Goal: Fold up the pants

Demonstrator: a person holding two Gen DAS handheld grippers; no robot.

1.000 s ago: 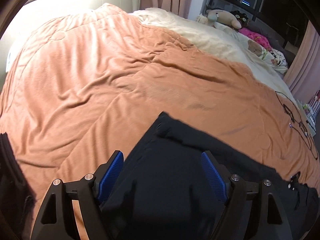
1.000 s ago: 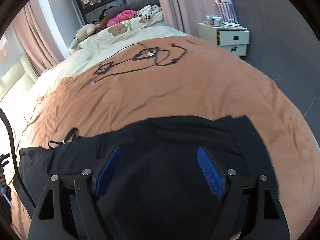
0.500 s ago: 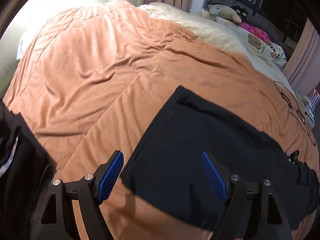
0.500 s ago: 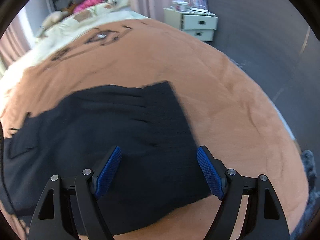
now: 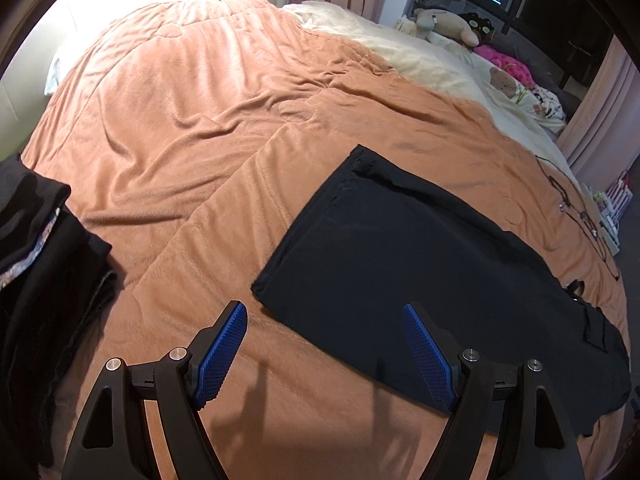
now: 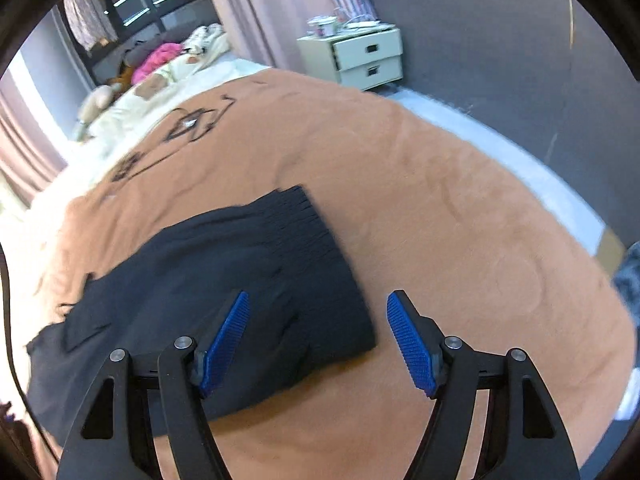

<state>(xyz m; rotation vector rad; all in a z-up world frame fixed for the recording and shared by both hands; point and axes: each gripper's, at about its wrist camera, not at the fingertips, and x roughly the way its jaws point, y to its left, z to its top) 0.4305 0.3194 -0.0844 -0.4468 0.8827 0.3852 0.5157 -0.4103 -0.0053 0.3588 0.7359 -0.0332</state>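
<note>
Black pants [image 5: 404,264] lie flat along the orange blanket [image 5: 192,128], leg ends toward the left gripper and the ribbed waistband [image 6: 316,248] toward the right one. My left gripper [image 5: 325,354] hovers open above the near corner of the leg end, nothing between its blue pads. In the right wrist view my right gripper [image 6: 318,340] straddles the near corner of the waistband from above. Its jaws are closing, and the pads do not press on the cloth.
A pile of dark folded clothes [image 5: 36,280] sits at the left on the blanket. Black cables [image 6: 180,136] lie further back on it. Stuffed toys [image 5: 444,26] and cream bedding are at the far side. A white nightstand [image 6: 360,58] stands beyond the bed's right edge.
Both grippers have drawn back from over the pants toward the near edge, so bare blanket now shows beneath them. The right gripper has rolled and its jaws have narrowed a little.
</note>
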